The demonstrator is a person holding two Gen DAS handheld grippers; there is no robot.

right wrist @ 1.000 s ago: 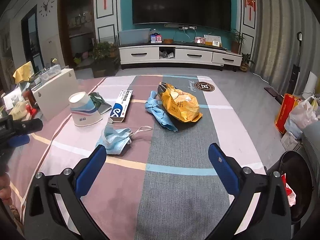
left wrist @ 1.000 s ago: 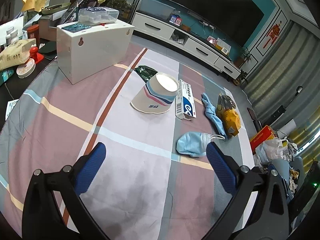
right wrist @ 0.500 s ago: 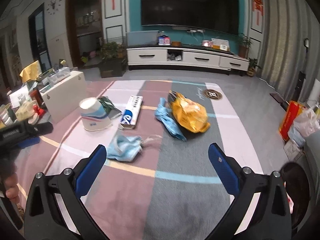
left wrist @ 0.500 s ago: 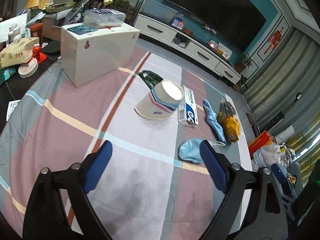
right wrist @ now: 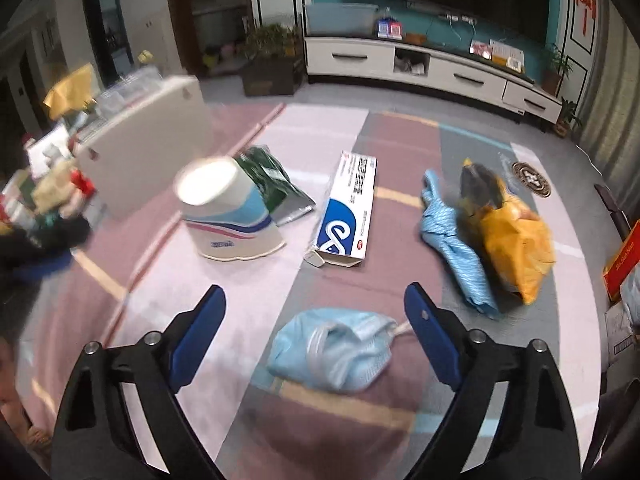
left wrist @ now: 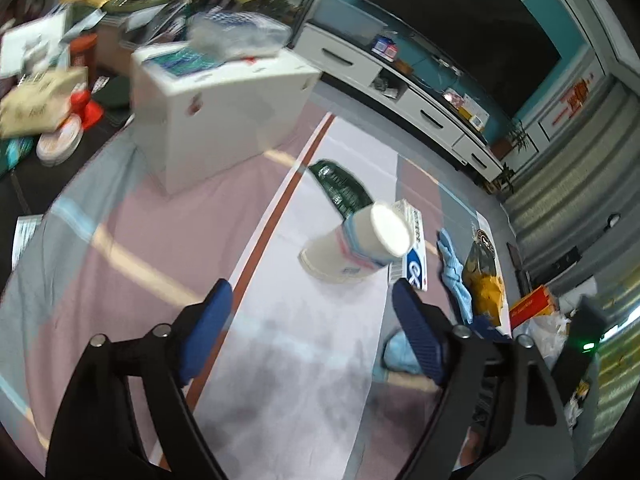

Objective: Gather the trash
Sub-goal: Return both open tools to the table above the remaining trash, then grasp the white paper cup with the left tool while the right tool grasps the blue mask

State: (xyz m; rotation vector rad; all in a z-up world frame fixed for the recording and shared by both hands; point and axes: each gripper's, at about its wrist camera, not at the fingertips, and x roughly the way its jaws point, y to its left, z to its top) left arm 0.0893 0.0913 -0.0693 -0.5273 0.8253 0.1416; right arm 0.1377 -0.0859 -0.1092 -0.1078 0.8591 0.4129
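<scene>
Trash lies on a striped cloth. An upturned paper cup (left wrist: 356, 248) (right wrist: 230, 216) stands next to a green packet (left wrist: 340, 188) (right wrist: 272, 188) and a toothpaste box (left wrist: 414, 256) (right wrist: 348, 216). Further right are a blue cloth (right wrist: 456, 240) and a yellow bag (right wrist: 516, 240). A light blue face mask (right wrist: 336, 352) lies between the fingers of my right gripper (right wrist: 314, 296). That gripper's jaws are closing, but its pads are not touching the mask. My left gripper (left wrist: 311, 292) is open and empty, just short of the cup. Its right finger partly hides the mask (left wrist: 400, 354).
A white box (left wrist: 224, 116) (right wrist: 152, 148) stands at the cloth's left, with packets and jars (left wrist: 48, 108) beside it. A TV cabinet (right wrist: 432, 68) runs along the far wall. A red carton (left wrist: 532, 306) and bags sit on the floor to the right.
My right gripper has moved forward and down until the mask lies between its fingers, and its jaws have narrowed. My left gripper has moved toward the cup, with its jaws slightly narrower.
</scene>
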